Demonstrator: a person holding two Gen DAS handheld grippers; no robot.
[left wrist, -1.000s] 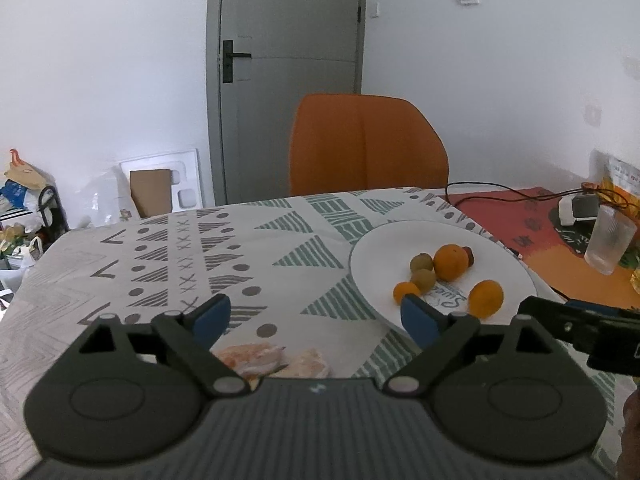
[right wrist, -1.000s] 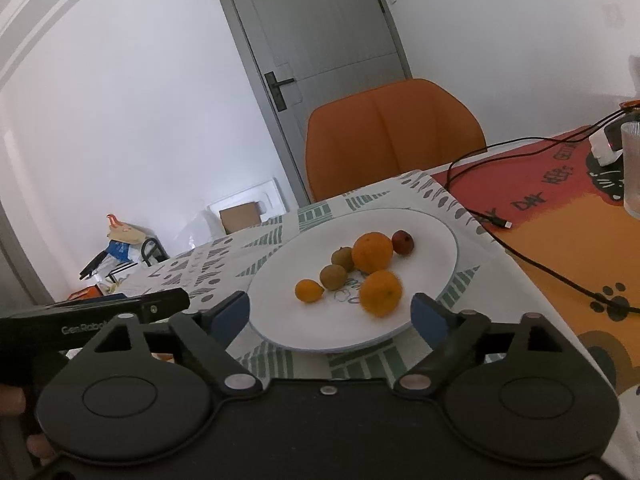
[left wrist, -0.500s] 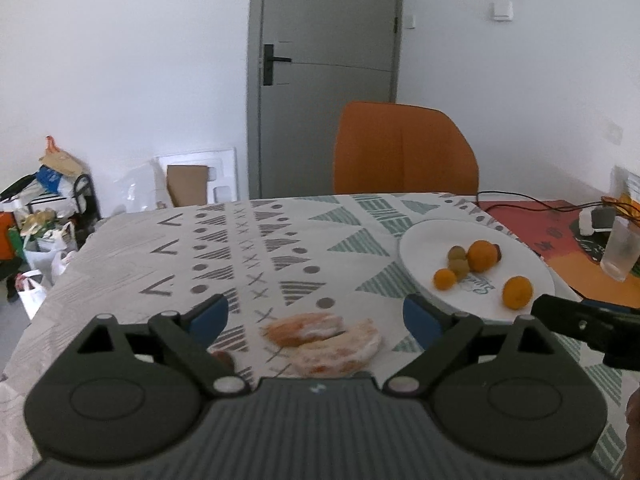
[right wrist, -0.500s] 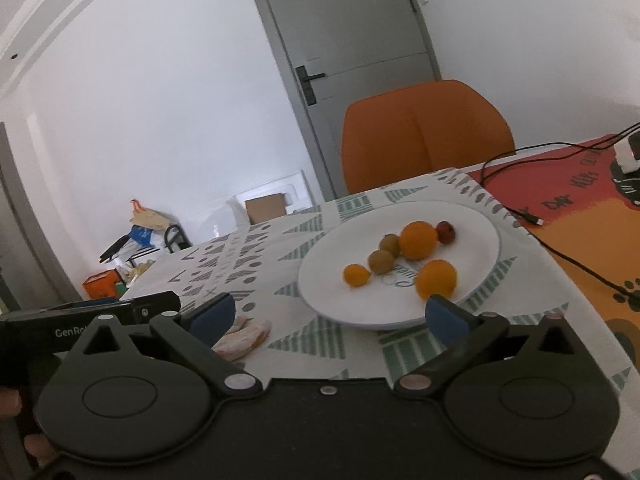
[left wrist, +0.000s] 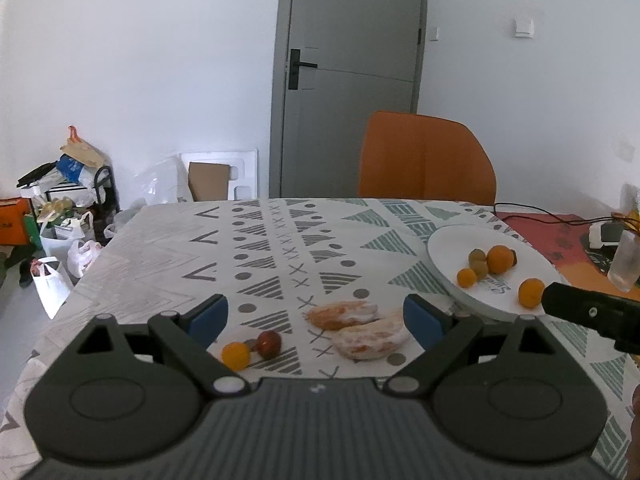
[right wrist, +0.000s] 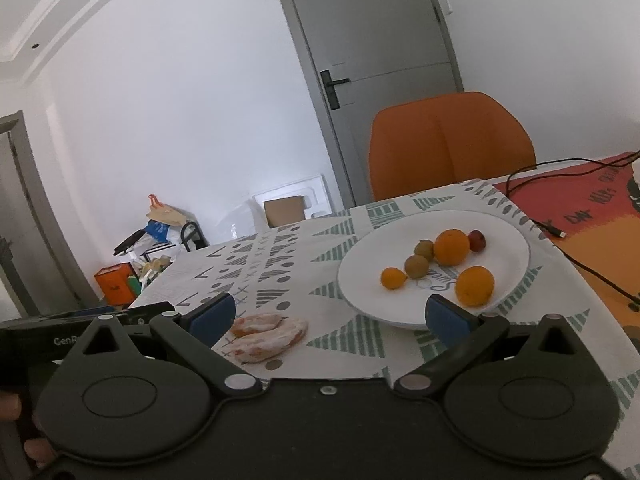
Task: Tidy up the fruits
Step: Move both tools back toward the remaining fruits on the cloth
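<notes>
A white plate (left wrist: 448,248) (right wrist: 508,236) on the patterned tablecloth holds two oranges (right wrist: 451,246), two brown kiwis (right wrist: 416,266), a small orange fruit (right wrist: 393,278) and a small red fruit (right wrist: 477,240). Two peeled orange pieces (left wrist: 360,326) (right wrist: 268,334) lie on the cloth. A small orange fruit (left wrist: 236,355) and a small red fruit (left wrist: 268,344) lie by my left fingertip. My left gripper (left wrist: 316,316) is open and empty above the peeled pieces. My right gripper (right wrist: 330,314) is open and empty, in front of the plate.
An orange chair (left wrist: 426,158) stands at the table's far side. A black cable (right wrist: 580,264) runs over the red mat (right wrist: 588,204) right of the plate. A clear glass (left wrist: 624,264) stands at the far right. Bags and boxes (left wrist: 60,208) clutter the floor left.
Both grippers have drawn back and turned left. The peeled pieces and two small loose fruits have come into the left view. Both stay open.
</notes>
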